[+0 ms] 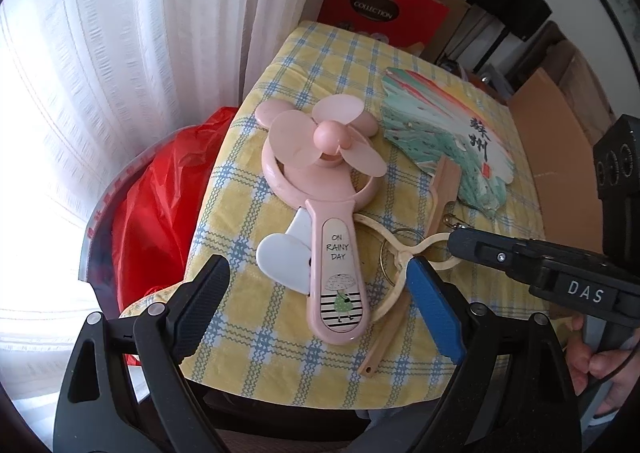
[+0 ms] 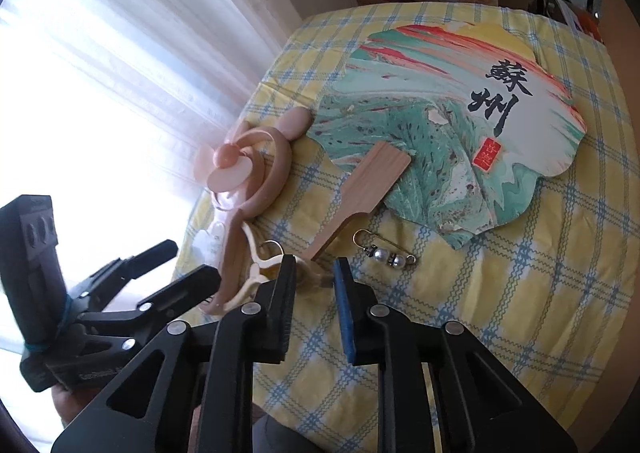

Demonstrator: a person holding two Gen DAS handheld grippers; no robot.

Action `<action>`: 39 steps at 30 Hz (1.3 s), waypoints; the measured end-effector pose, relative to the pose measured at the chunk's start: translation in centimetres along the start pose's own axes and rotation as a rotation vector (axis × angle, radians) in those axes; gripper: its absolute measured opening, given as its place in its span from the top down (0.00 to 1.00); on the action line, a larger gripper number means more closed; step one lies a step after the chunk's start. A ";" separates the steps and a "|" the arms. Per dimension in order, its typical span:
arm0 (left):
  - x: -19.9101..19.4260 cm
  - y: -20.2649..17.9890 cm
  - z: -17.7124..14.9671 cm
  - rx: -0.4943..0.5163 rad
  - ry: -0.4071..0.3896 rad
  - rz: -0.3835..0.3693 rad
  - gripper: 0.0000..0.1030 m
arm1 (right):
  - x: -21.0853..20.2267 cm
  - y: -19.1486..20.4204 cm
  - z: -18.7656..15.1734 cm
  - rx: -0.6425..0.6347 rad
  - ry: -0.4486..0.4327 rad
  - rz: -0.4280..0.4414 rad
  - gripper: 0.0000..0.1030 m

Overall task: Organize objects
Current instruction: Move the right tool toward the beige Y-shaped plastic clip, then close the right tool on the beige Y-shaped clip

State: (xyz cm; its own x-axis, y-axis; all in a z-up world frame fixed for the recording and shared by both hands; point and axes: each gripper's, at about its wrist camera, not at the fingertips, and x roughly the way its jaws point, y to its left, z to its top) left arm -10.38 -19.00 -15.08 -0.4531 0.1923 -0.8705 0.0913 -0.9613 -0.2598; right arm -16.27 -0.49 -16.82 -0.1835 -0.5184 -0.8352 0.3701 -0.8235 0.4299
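Pink hand fan, laid on checked cloth between spread left gripper; right gripper parted over wooden handle, best closed squarely

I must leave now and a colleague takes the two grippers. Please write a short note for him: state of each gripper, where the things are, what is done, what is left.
Left gripper: open, empty, its fingers on either side of the pink hand fan's handle.
Right gripper: open, empty, at the wooden handle of the painted paper fan.
A cream hook with metal ring lies partly under the pink fan. The pearl safety pin lies loose beside the paper fan's handle.
All rest on the checked tablecloth. Nothing is lifted; everything still needs organizing.
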 end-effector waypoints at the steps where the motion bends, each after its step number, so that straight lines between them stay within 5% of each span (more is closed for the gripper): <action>1: -0.1 -0.1 0.0 0.002 0.000 0.000 0.14 | -0.2 0.1 0.0 -0.005 -0.004 -0.003 0.83; 16: -1.4 -2.4 0.2 0.046 -0.006 -0.040 0.14 | -4.9 -0.3 -0.6 0.028 -0.081 0.074 0.90; 22: -1.7 -3.4 0.2 0.058 -0.006 -0.057 0.14 | -7.5 0.5 -0.7 -0.021 -0.112 0.005 0.90; 30: -1.4 -3.8 -0.1 0.068 0.008 -0.050 0.14 | -6.0 2.5 -0.9 -0.107 -0.103 -0.085 0.90; 39: -1.4 -3.3 -0.2 0.056 0.010 -0.046 0.14 | -3.3 2.7 -1.3 -0.093 -0.059 -0.052 0.84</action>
State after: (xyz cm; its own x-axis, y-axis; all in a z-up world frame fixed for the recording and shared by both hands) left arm -9.89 -16.09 -13.05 -0.4472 0.2379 -0.8622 0.0207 -0.9610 -0.2759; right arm -13.46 -0.68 -13.32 -0.2574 -0.4905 -0.8325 0.4409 -0.8263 0.3506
